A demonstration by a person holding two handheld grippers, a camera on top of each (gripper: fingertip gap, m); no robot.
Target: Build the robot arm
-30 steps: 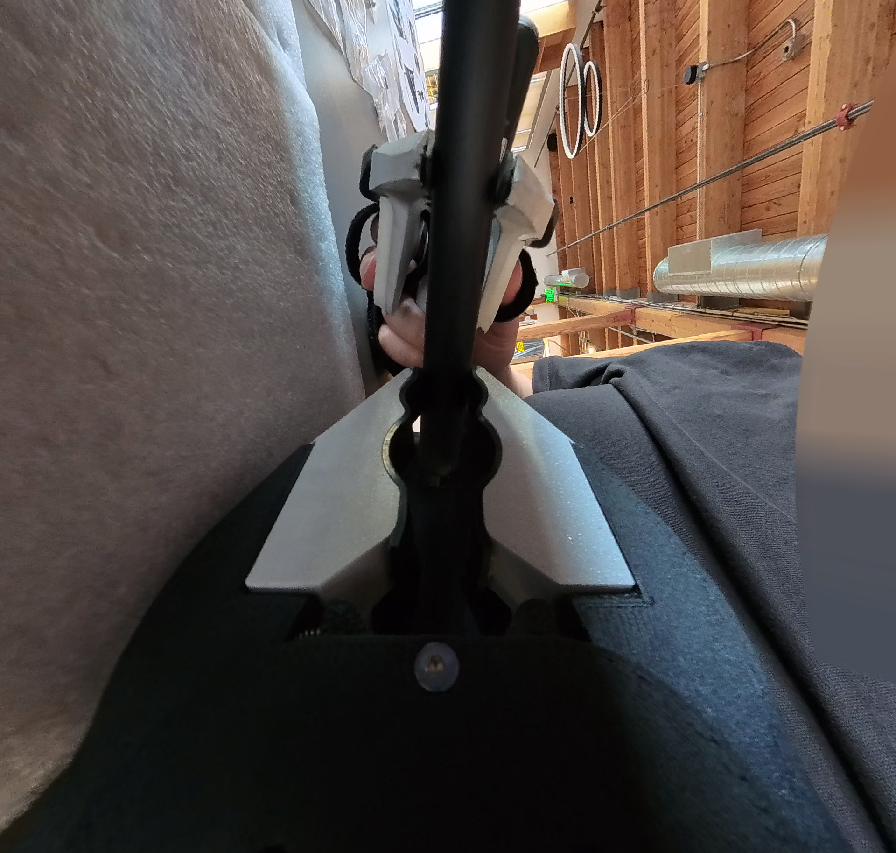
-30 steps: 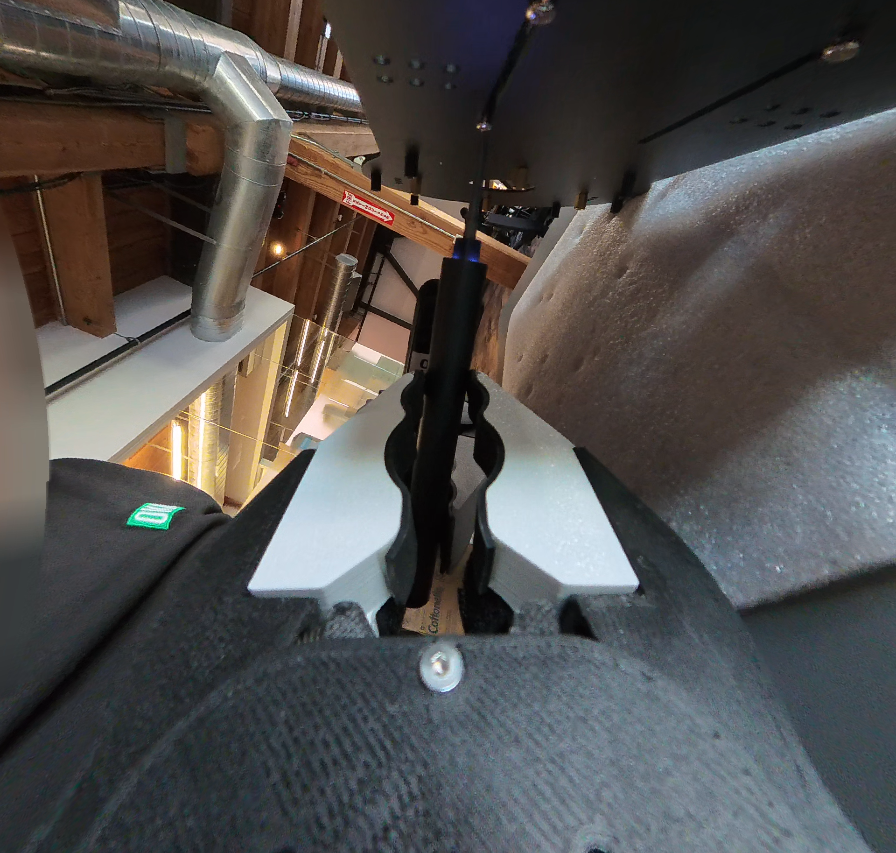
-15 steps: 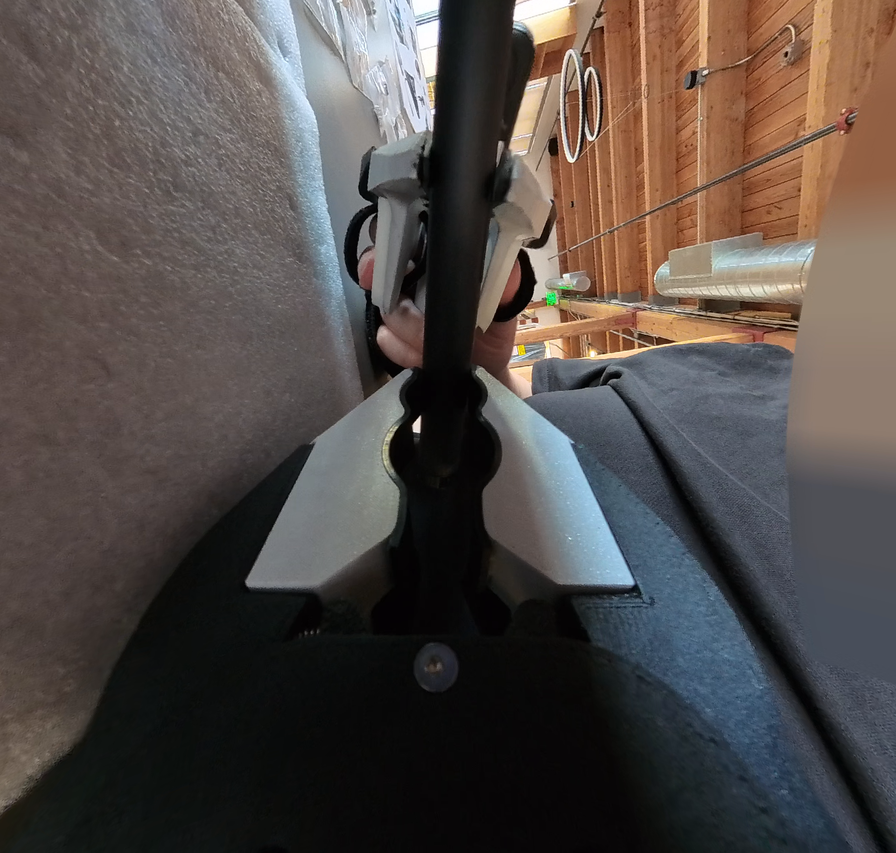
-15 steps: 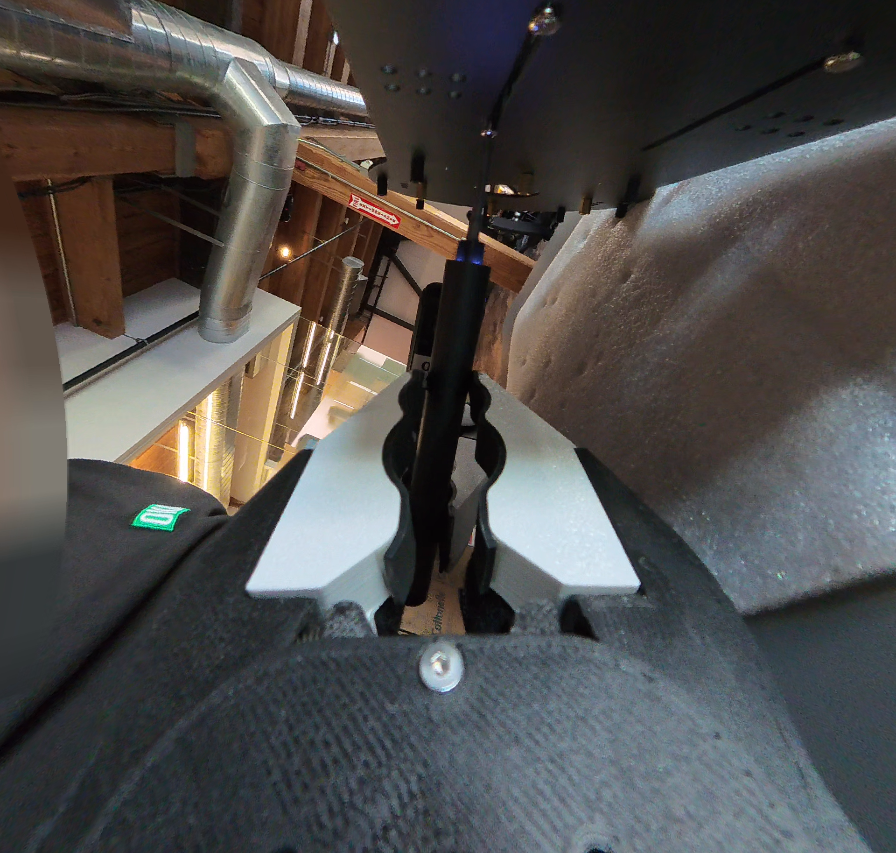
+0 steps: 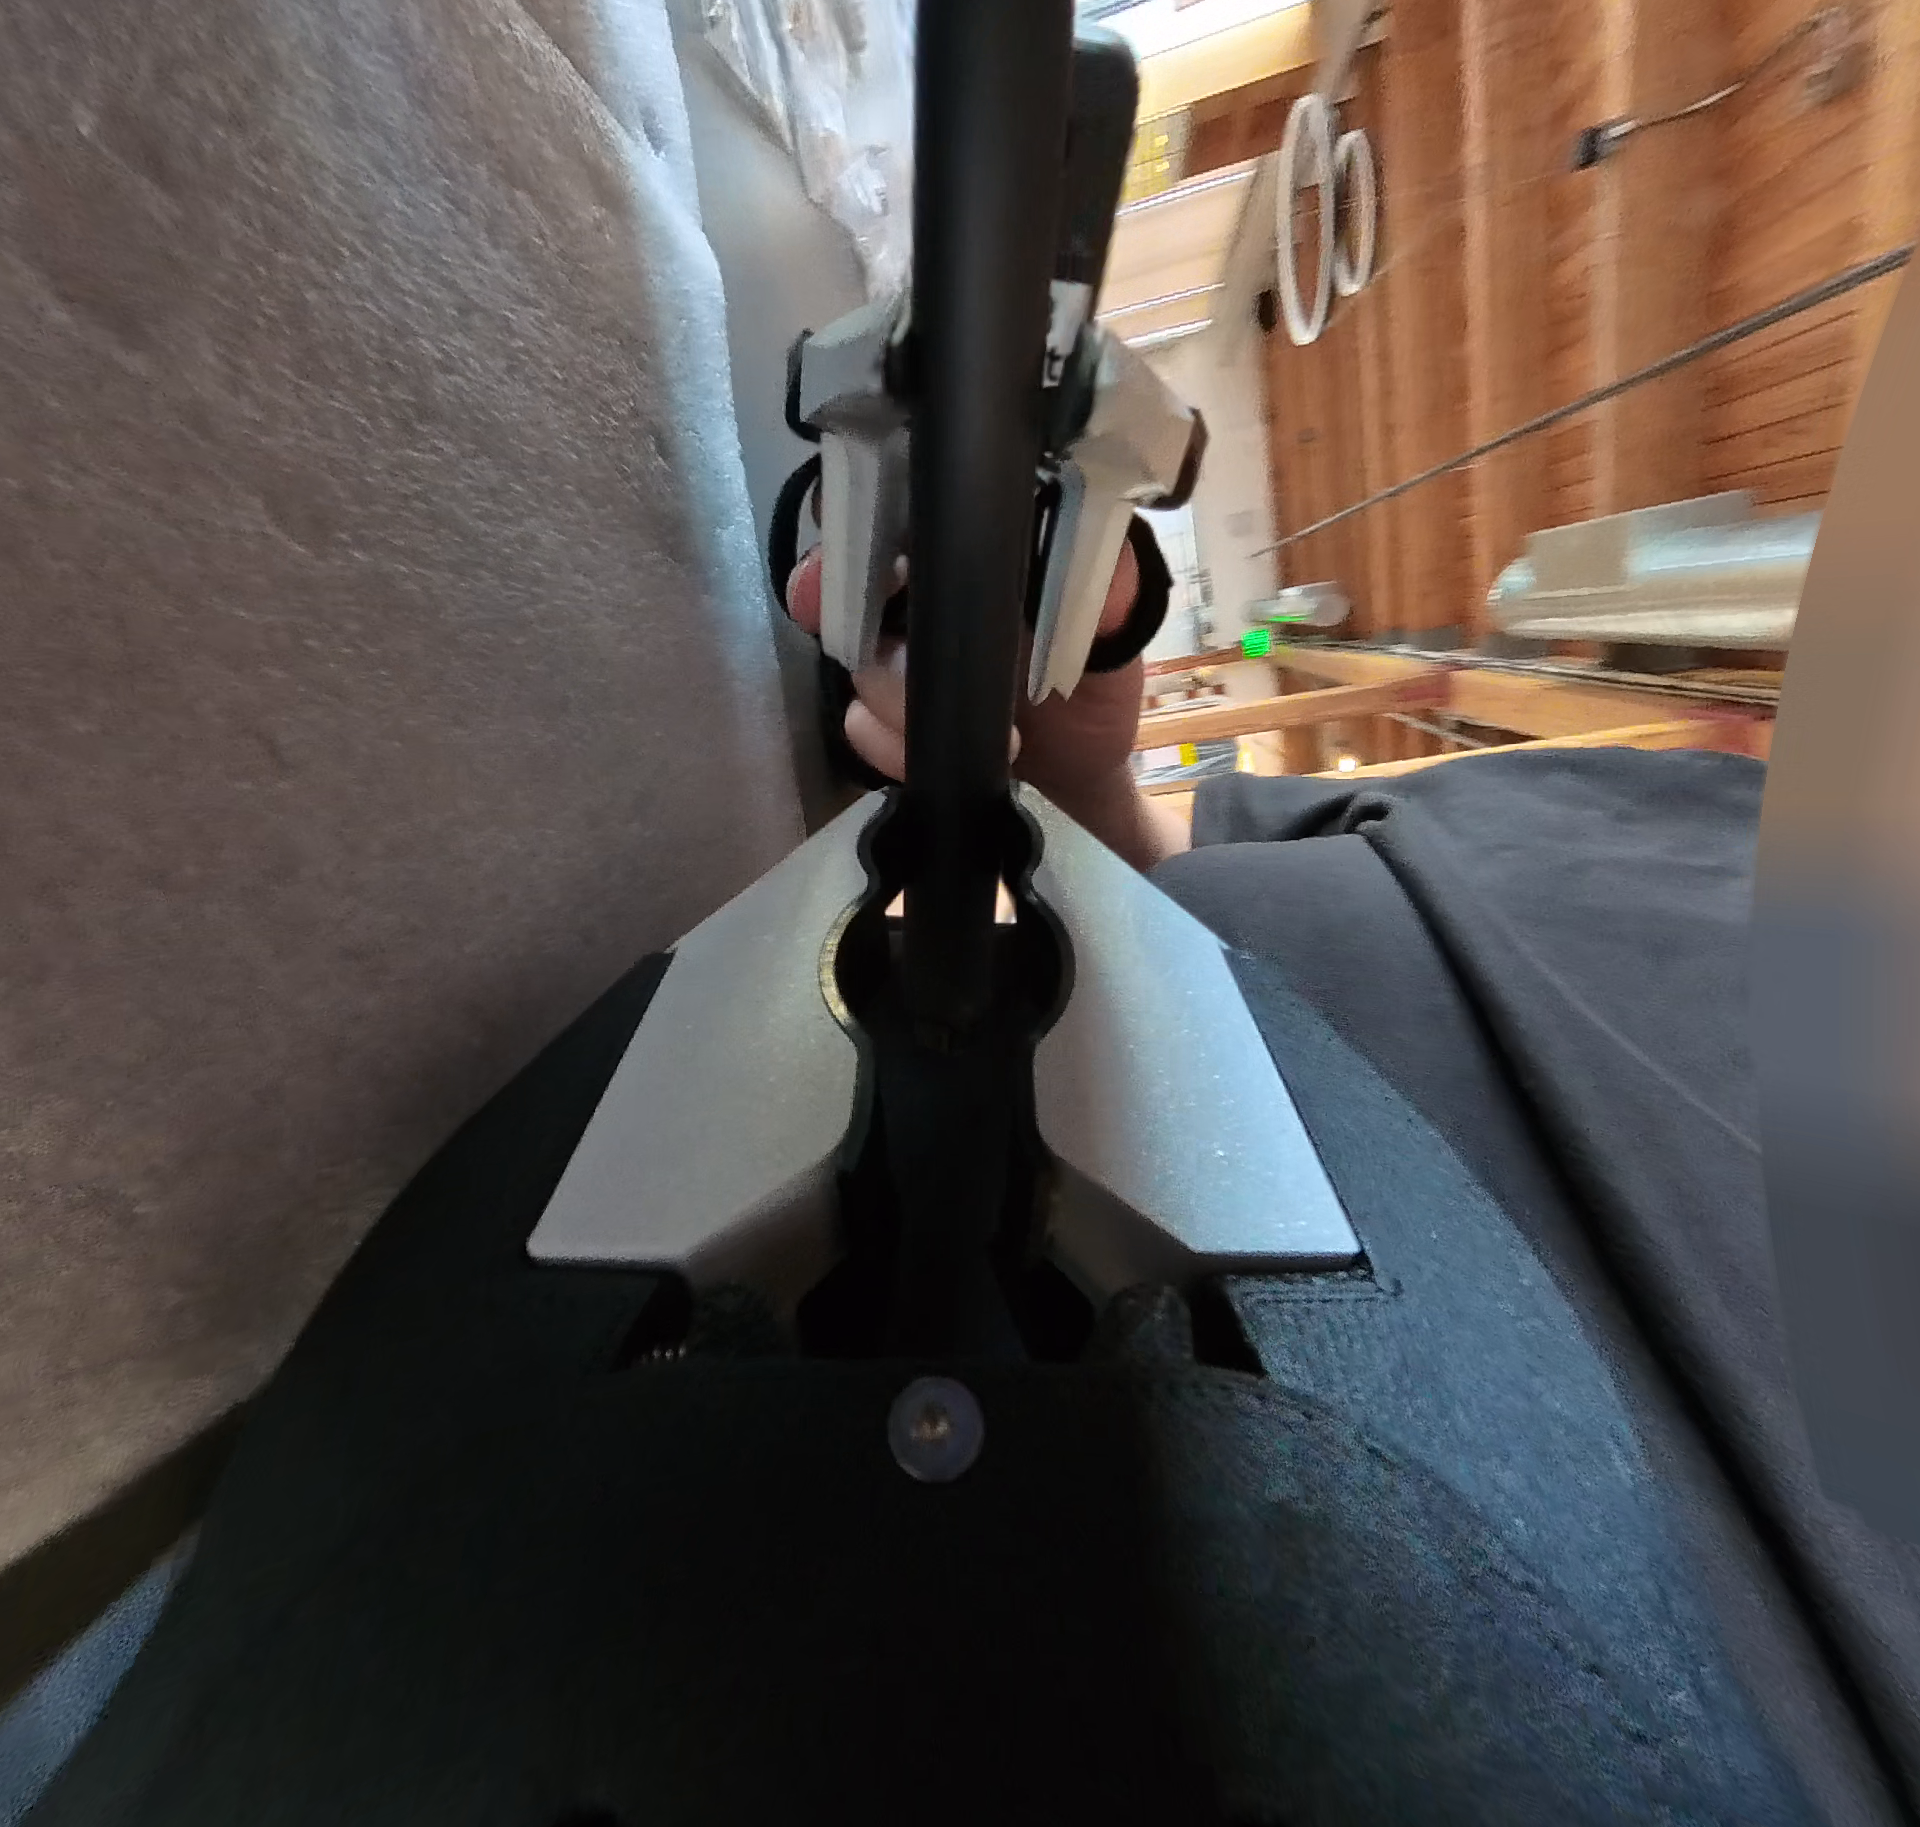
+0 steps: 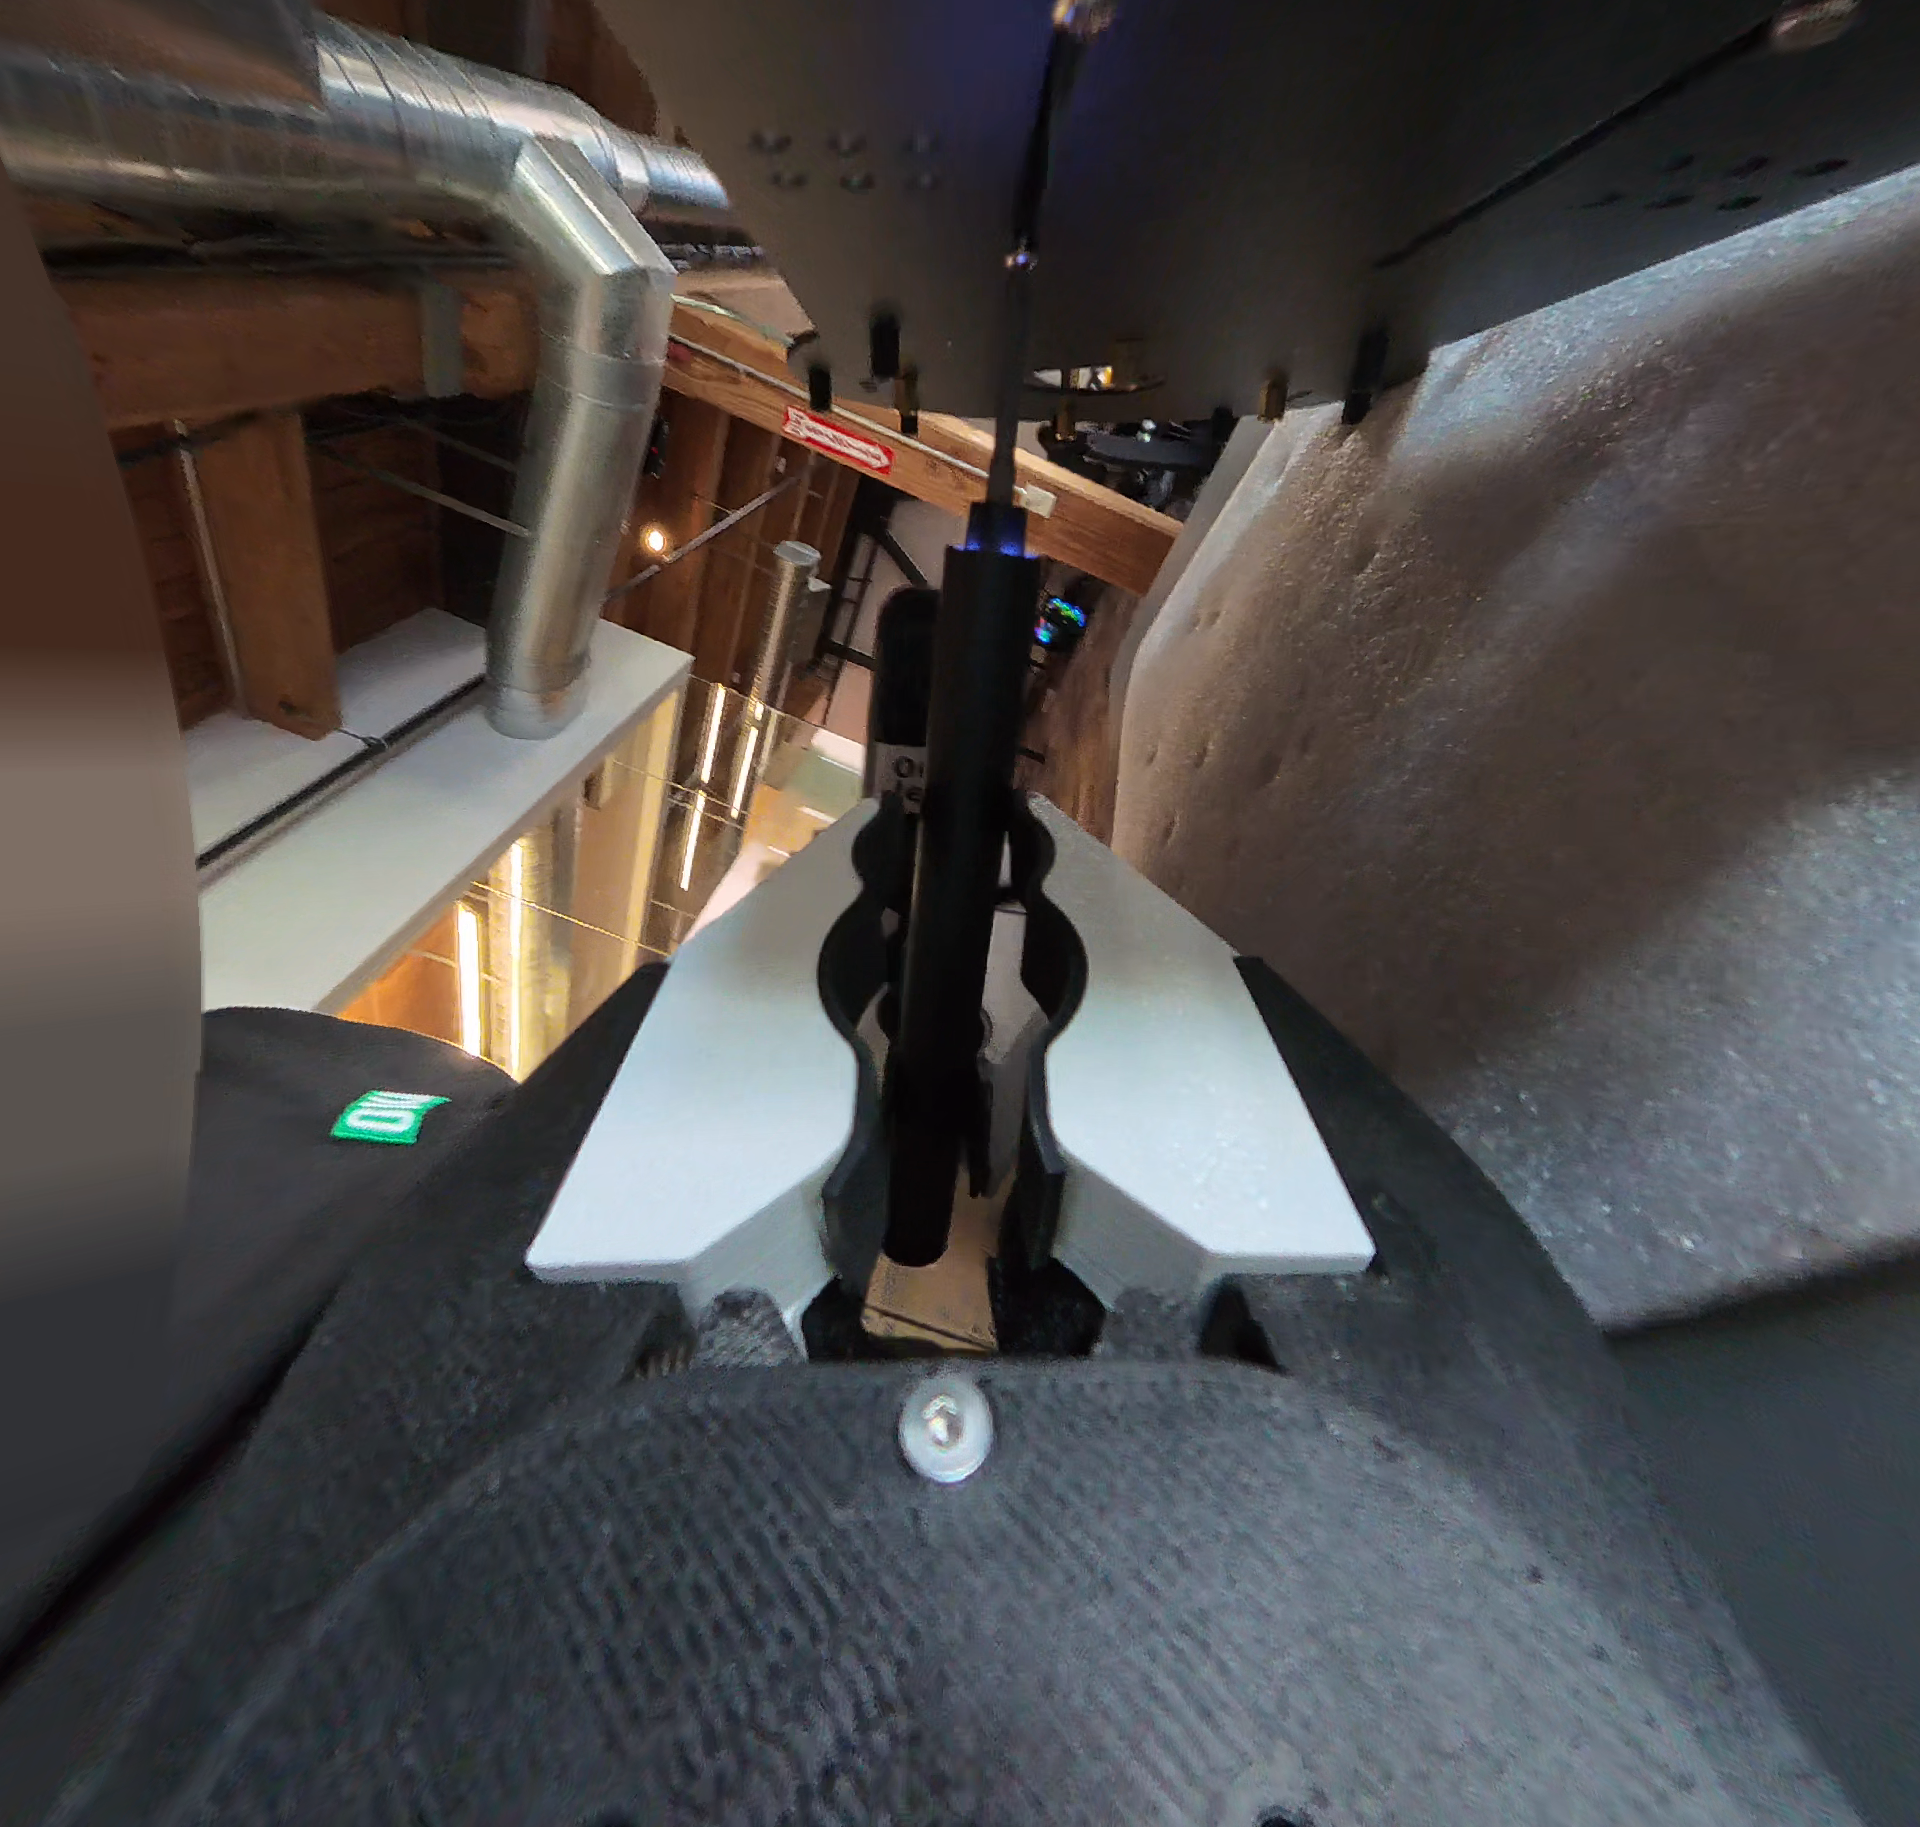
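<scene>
A long black screwdriver (image 5: 977,323) runs up the middle of the left wrist view. My left gripper (image 5: 951,821) is shut on its shaft. My right gripper (image 5: 951,655) shows farther up the same shaft, with a hand (image 5: 1081,738) behind it. In the right wrist view my right gripper (image 6: 956,821) is shut on the black screwdriver (image 6: 966,790). Its thin bit (image 6: 1023,323) points at a dark metal panel (image 6: 1299,115) and reaches toward a silver screw (image 6: 1083,3). A blue glow shows at the tool's front end.
White foam padding (image 6: 1558,686) lies close on the right of the right wrist view and fills the left of the left wrist view (image 5: 312,530). A person's dark garment (image 5: 1507,1050) lies to the right. A silver duct (image 6: 561,323) and wooden beams are far behind. Some 7 cm of space lies between my two pairs of fingers.
Both views have shifted slightly and are now blurred. Both grippers keep their hold on the screwdriver, and the bit still points at the panel.
</scene>
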